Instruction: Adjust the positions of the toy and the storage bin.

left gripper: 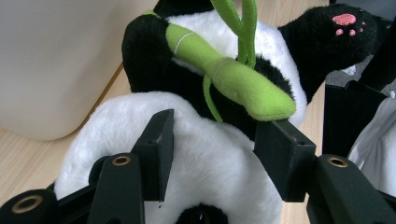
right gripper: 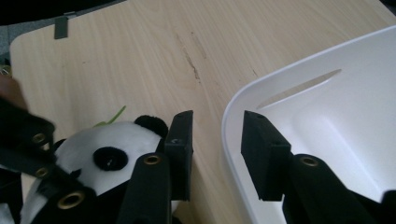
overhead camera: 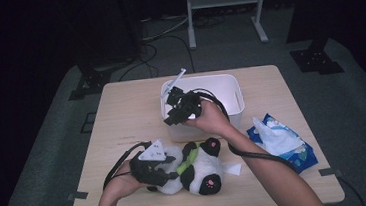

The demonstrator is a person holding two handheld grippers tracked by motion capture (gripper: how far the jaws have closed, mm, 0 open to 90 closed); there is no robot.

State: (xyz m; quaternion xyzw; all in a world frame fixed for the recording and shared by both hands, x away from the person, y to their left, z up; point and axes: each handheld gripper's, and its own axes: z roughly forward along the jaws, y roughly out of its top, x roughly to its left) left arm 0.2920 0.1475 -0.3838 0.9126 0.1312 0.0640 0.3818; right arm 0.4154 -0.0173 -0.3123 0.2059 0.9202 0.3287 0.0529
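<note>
A black-and-white panda plush (overhead camera: 199, 172) lies near the table's front edge, with a green bamboo stalk (overhead camera: 188, 161) across its chest. My left gripper (overhead camera: 171, 170) comes in from the left. In the left gripper view its pads press into the white head of the panda plush (left gripper: 210, 154), under the bamboo stalk (left gripper: 224, 74). My right gripper (overhead camera: 170, 116) hovers over the front left corner of the white bin (overhead camera: 229, 86). In the right gripper view my right gripper (right gripper: 215, 149) stands open and holds nothing, with the bin's rim (right gripper: 233, 107) below it and the panda's face (right gripper: 112, 144) at lower left.
A blue tissue pack (overhead camera: 285, 146) with a white tissue pulled up lies at the table's right front. Bare wood of the table (overhead camera: 126, 113) lies left of the bin. The bin's outer wall (left gripper: 46, 60) stands close behind the panda. A metal stand (overhead camera: 225, 9) is on the floor beyond.
</note>
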